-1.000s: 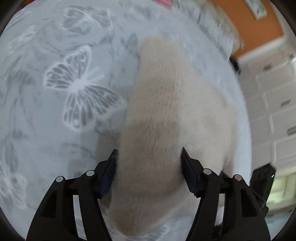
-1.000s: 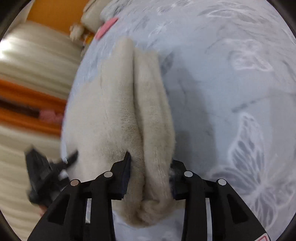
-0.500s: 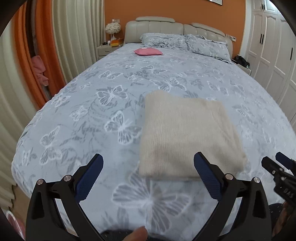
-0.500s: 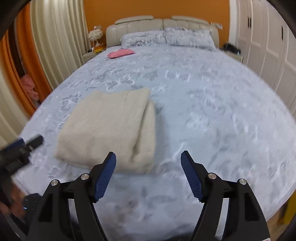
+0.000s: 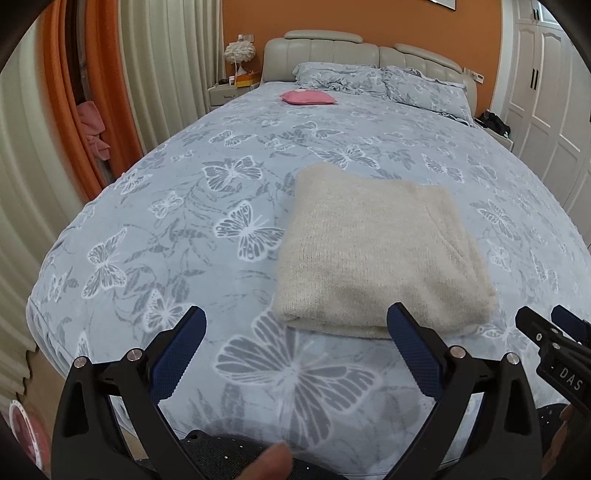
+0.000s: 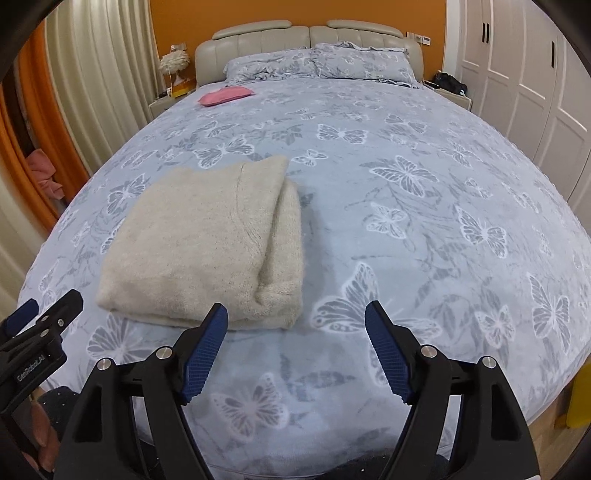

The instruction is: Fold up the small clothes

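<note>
A cream knitted sweater (image 5: 376,251) lies folded in a neat rectangle on the butterfly-print bed cover (image 5: 184,221), near the foot of the bed. My left gripper (image 5: 295,314) hangs above the cover just in front of the sweater's near edge, open, with nothing between its blue pads. In the right wrist view the sweater (image 6: 207,240) sits to the left. My right gripper (image 6: 295,308) is held short of its near right corner, jaws opening and empty. Each gripper shows at the edge of the other's view: the right gripper (image 5: 554,332) and the left gripper (image 6: 40,317).
A pink cushion (image 5: 307,97) lies far up the bed before the pillows (image 5: 373,75) and padded headboard (image 6: 306,31). Curtains (image 5: 162,62) hang on the left, white wardrobe doors (image 6: 524,81) stand on the right. A fingertip (image 5: 275,461) shows at the bottom edge.
Both grippers let go of the sweater, opened wide and drew back and up from it. The sweater now lies folded on the bed by itself.
</note>
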The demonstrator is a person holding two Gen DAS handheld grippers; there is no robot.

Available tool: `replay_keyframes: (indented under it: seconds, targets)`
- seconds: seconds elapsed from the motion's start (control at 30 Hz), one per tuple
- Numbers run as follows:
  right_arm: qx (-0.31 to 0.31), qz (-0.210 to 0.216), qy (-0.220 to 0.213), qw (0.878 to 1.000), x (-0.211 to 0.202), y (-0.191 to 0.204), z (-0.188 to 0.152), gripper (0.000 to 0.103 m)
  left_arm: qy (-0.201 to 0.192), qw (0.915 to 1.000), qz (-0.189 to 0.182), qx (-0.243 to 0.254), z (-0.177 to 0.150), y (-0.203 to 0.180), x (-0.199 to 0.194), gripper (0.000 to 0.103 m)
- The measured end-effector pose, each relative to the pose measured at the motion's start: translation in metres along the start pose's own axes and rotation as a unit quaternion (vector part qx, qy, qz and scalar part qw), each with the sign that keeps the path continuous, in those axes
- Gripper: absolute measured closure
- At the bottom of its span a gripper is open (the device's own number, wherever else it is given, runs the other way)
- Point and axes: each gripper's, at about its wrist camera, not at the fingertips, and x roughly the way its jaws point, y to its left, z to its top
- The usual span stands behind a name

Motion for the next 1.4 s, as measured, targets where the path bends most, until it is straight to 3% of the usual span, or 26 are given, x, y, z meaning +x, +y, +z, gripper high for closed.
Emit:
replay_keyframes:
  seconds: [0.2, 0.5, 1.4]
  targets:
    - [-0.025, -0.017, -0.002, 1.000, -0.0022, 0.0094, -0.0044, 0.029, -0.004, 0.9999, 0.010, 0.005, -0.0009, -0.0006, -0.0002, 0.007]
    - [-0.014, -0.029, -0.005, 0.999, -0.0070, 0.0066, -0.0078, 0.029, -0.003, 0.9998, 0.015, 0.016, -0.0034, -0.0012, -0.0015, 0.007]
    - [-0.016, -0.036, -0.009, 0.999, -0.0101, 0.0081, -0.0093, 0.029, -0.004, 0.9994, 0.022, 0.025, -0.0061, -0.0038, -0.0019, 0.007]
